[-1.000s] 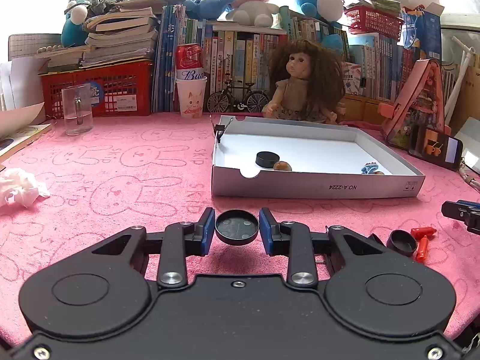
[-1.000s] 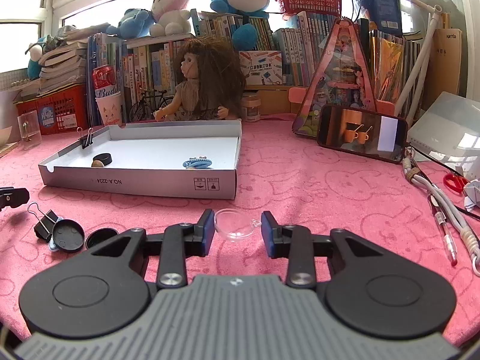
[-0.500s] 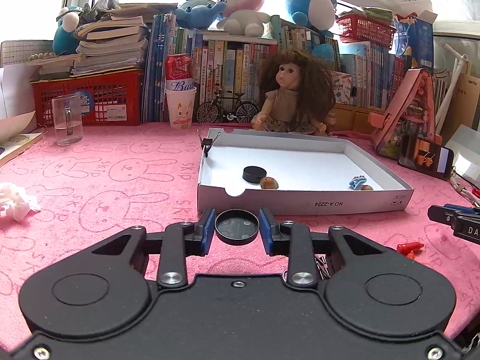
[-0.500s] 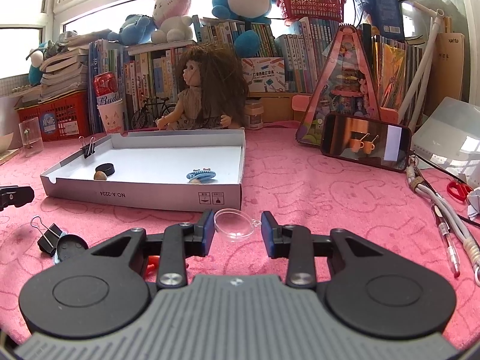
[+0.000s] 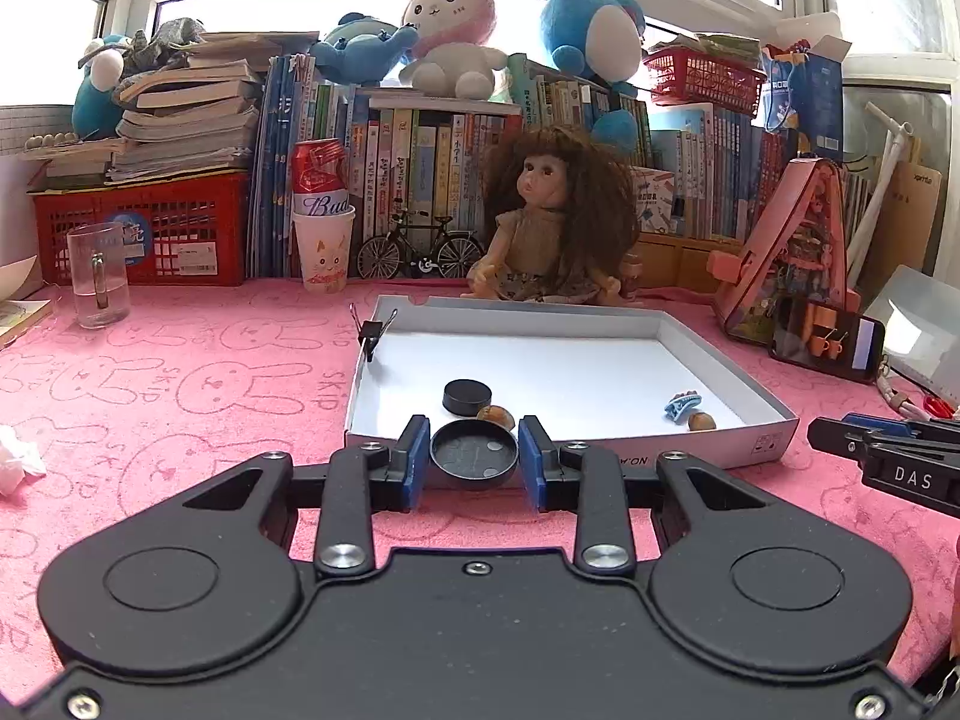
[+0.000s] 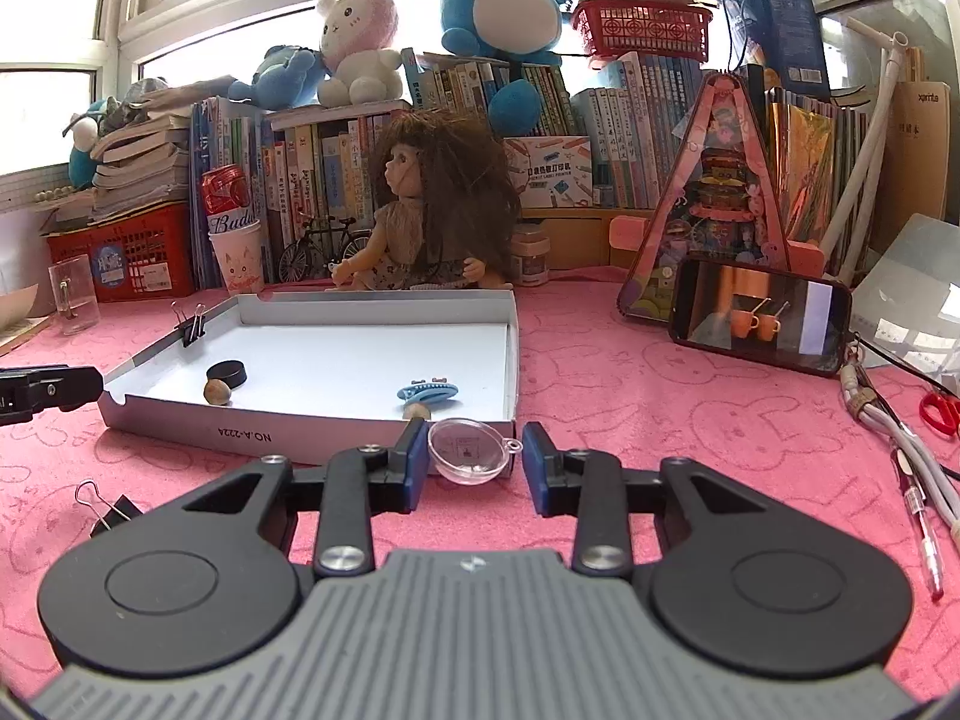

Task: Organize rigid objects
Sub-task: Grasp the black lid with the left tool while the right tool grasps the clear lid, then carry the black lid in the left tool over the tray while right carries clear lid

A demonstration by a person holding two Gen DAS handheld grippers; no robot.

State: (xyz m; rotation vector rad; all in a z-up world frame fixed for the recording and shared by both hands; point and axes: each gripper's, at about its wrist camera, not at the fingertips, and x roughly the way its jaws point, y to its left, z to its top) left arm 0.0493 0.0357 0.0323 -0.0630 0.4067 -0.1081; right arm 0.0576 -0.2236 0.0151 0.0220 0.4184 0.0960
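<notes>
A: what's each tool doing?
B: left tool (image 5: 474,463) clenches a black cap (image 5: 474,453) at the white box (image 5: 600,324) front wall. Right tool (image 6: 474,459) grips a clear half-shell (image 6: 469,451) by the box corner.

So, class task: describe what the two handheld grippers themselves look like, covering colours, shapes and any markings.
The left gripper has a black body with two round raised discs, black finger arms with silver screws, and blue pads. The right gripper has the same build, but its middle is grey and ribbed. Seen from the left camera, its side carries white letters "DAS". No cables, hands or sleeves are visible.
</notes>
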